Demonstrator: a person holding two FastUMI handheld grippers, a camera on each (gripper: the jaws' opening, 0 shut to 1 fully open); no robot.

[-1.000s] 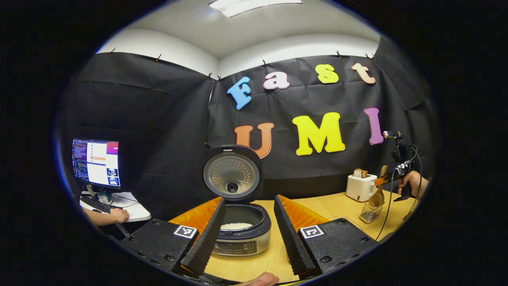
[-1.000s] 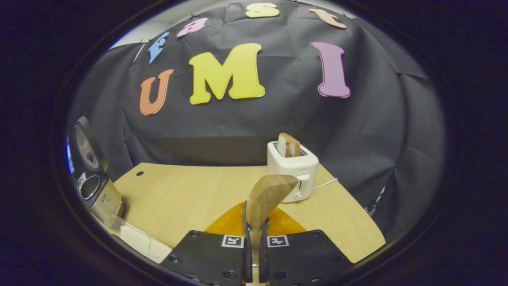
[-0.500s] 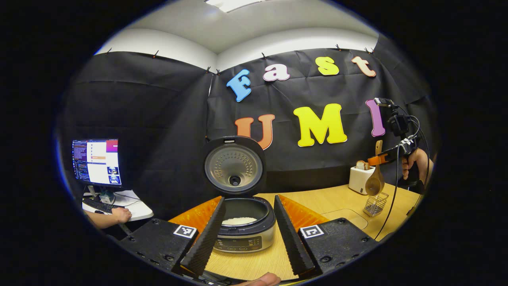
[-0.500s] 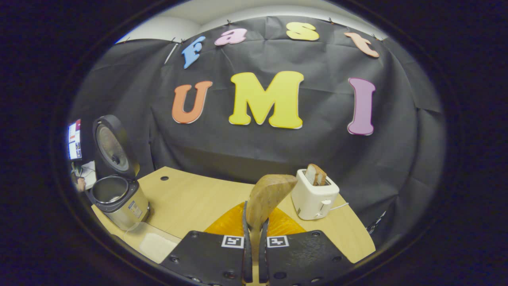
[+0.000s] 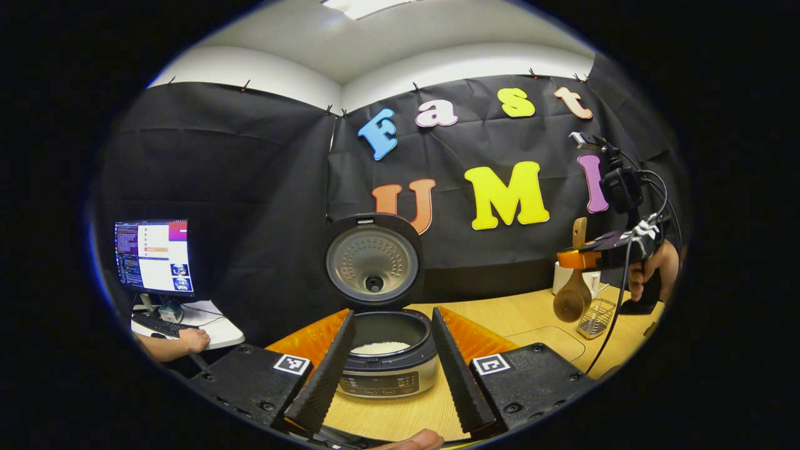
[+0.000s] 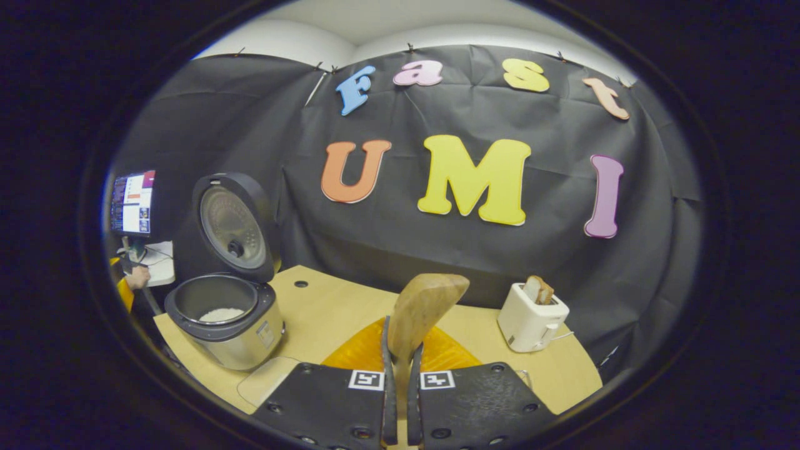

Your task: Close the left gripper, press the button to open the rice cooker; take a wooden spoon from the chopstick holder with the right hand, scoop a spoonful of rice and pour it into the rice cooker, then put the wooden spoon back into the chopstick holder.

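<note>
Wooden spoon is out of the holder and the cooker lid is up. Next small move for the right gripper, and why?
Probably carry the wooden spoon left and down toward the rice cooker. The right gripper is shut on its handle, with the bowl hanging clear of the chopstick holder. The lid stands open and the left gripper idles open, so the way looks free.

We see a light wood counter (image 6: 337,312) w/ a small round hole near its back edge. On it: rice cooker (image 6: 226,325) at left, lid up, rice inside; white toaster (image 6: 530,319) at right; wire holder (image 5: 595,317) near the toaster; a clear mat (image 6: 265,381) by the cooker.
</note>
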